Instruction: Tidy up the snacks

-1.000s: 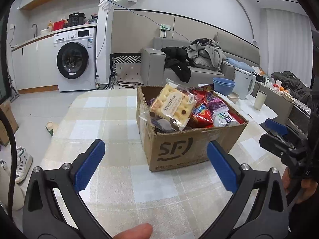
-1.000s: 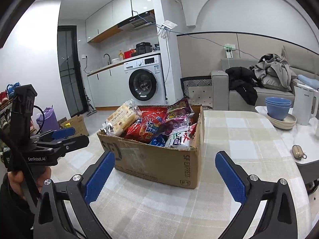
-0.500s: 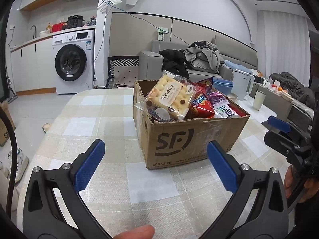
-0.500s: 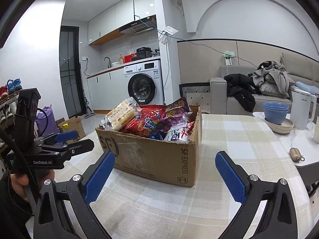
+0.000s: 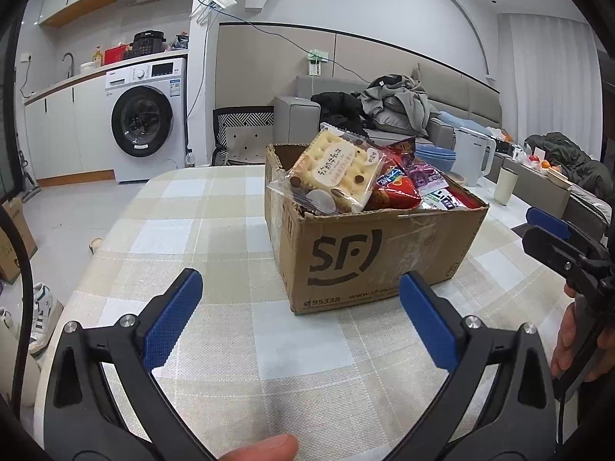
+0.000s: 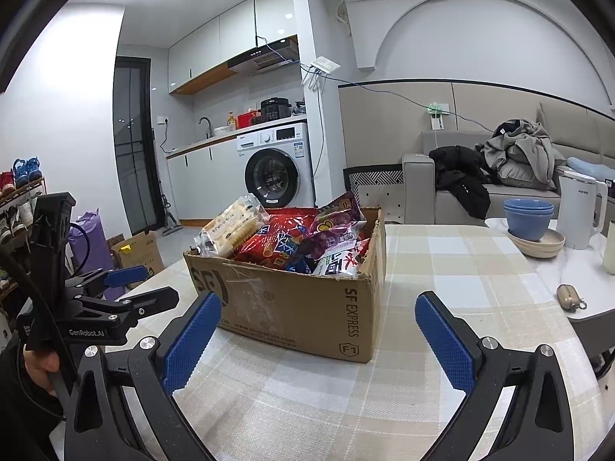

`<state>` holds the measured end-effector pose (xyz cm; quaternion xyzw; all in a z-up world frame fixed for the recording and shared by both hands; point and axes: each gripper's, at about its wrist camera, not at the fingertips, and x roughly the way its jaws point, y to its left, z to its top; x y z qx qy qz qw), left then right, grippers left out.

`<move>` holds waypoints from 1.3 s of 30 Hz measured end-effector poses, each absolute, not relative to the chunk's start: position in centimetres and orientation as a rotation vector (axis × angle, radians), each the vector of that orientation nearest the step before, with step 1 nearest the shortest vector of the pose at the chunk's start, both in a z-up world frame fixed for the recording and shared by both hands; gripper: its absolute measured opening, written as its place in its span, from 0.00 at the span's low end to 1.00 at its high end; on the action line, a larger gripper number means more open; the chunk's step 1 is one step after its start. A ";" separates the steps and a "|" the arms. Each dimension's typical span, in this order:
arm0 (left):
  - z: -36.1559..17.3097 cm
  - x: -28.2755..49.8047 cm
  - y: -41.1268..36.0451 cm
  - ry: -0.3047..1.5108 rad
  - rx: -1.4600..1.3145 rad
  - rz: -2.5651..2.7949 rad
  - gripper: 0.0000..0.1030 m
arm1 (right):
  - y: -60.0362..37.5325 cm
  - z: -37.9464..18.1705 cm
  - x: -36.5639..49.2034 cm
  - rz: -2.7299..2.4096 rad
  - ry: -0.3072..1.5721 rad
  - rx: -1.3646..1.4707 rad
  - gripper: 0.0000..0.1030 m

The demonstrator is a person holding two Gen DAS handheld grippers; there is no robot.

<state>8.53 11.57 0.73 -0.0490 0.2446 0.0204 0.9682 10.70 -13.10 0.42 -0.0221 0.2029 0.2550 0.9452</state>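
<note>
A brown SF Express cardboard box (image 5: 369, 253) (image 6: 307, 307) sits on the checked tablecloth, heaped with snack packs. A clear pack of cream biscuits (image 5: 338, 173) (image 6: 232, 230) leans on top at one corner, beside red (image 6: 276, 246) and purple (image 6: 338, 223) bags. My left gripper (image 5: 300, 315) is open, low over the cloth, just short of the box's printed side. My right gripper (image 6: 319, 334) is open too, facing the box's near corner. Each gripper shows at the edge of the other's view, the left gripper (image 6: 127, 288) at left and the right gripper (image 5: 557, 238) at right. Nothing is held.
Stacked blue bowls (image 6: 528, 217), a white kettle (image 6: 580, 211) and a small pouch (image 6: 569, 296) sit at the table's right. A beige cup (image 5: 505, 190) stands behind the box. Bare tablecloth (image 5: 200, 223) lies left of the box. A sofa with clothes (image 5: 392, 103) and a washing machine (image 5: 144, 121) stand behind.
Both grippers have sunk lower toward the table, so the box now looks taller and nearer. Both stay open. The snacks have not moved.
</note>
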 end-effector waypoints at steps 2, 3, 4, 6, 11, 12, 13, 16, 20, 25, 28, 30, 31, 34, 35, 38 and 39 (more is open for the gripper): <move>0.8 8.5 11.4 0.492 -0.095 0.039 0.99 | -13.1 0.5 10.7 0.516 0.411 -0.047 1.00; 0.7 8.5 11.3 0.492 -0.092 0.039 0.99 | -13.1 0.4 10.7 0.515 0.411 -0.047 1.00; 0.7 8.5 11.4 0.493 -0.089 0.040 0.99 | -13.1 0.5 10.6 0.511 0.410 -0.048 1.00; 0.7 8.4 11.3 0.492 -0.087 0.038 0.99 | -13.0 0.5 10.6 0.510 0.409 -0.051 1.00; 0.7 8.4 11.4 0.491 -0.089 0.038 0.99 | -13.0 0.5 10.5 0.507 0.405 -0.061 1.00; 0.6 8.4 11.3 0.492 -0.089 0.038 0.99 | -13.0 0.5 10.4 0.508 0.405 -0.060 1.00; 0.6 8.4 11.3 0.493 -0.088 0.037 0.99 | -13.0 0.5 10.4 0.508 0.404 -0.062 1.00; 0.5 8.5 11.4 0.493 -0.088 0.039 0.99 | -13.0 0.5 10.5 0.508 0.405 -0.058 1.00; 0.4 8.6 11.4 0.496 -0.088 0.040 0.99 | -13.0 0.5 10.4 0.509 0.406 -0.058 1.00; 0.5 8.5 11.4 0.494 -0.087 0.039 0.99 | -13.0 0.5 10.5 0.509 0.409 -0.057 1.00; 0.5 8.5 11.4 0.494 -0.088 0.039 0.99 | -13.0 0.5 10.5 0.509 0.412 -0.052 1.00; 0.5 8.5 11.4 0.494 -0.088 0.039 0.99 | -13.1 0.6 10.5 0.506 0.413 -0.047 1.00; 0.5 8.5 11.4 0.495 -0.088 0.039 0.99 | -13.2 0.6 10.5 0.505 0.412 -0.044 1.00; 0.5 8.4 11.4 0.494 -0.087 0.039 0.99 | -13.3 0.6 10.7 0.499 0.416 -0.038 1.00; 0.4 8.6 11.4 0.493 -0.087 0.038 0.99 | -13.3 0.6 10.8 0.497 0.418 -0.037 1.00; 0.5 8.4 11.4 0.495 -0.086 0.039 0.99 | -13.3 0.5 11.0 0.499 0.427 -0.037 1.00; 0.5 8.4 11.4 0.494 -0.086 0.039 0.99 | -13.3 0.5 11.0 0.499 0.425 -0.038 1.00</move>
